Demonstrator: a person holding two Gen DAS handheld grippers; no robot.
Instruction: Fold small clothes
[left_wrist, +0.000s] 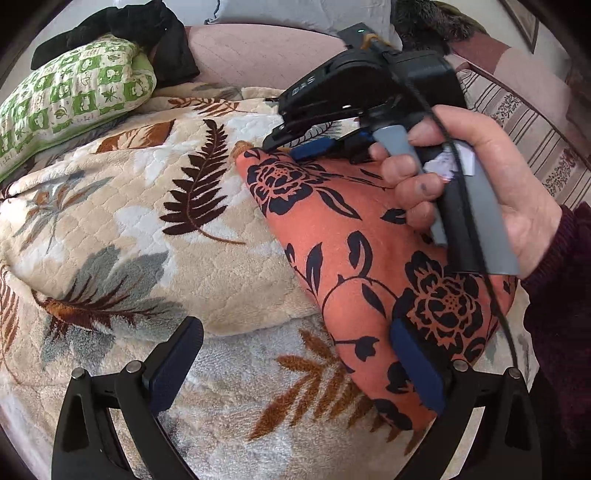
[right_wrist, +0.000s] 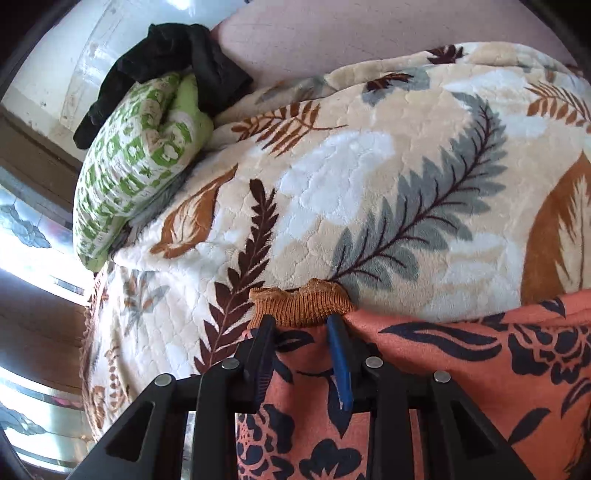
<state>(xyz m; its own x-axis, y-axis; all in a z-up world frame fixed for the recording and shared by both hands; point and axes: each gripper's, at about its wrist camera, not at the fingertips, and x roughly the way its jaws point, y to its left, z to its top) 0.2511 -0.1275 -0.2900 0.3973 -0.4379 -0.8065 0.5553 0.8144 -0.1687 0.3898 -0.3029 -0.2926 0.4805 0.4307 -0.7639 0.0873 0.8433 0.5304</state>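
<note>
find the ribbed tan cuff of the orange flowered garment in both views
Left wrist view: the ribbed tan cuff peeks out at upper centre, at the far tip of the orange flowered garment, beside the right gripper.
Right wrist view: the cuff sits at lower centre, just ahead of the gripper.
Shared landmark: the green-and-white patterned pillow, upper left in both.
</note>
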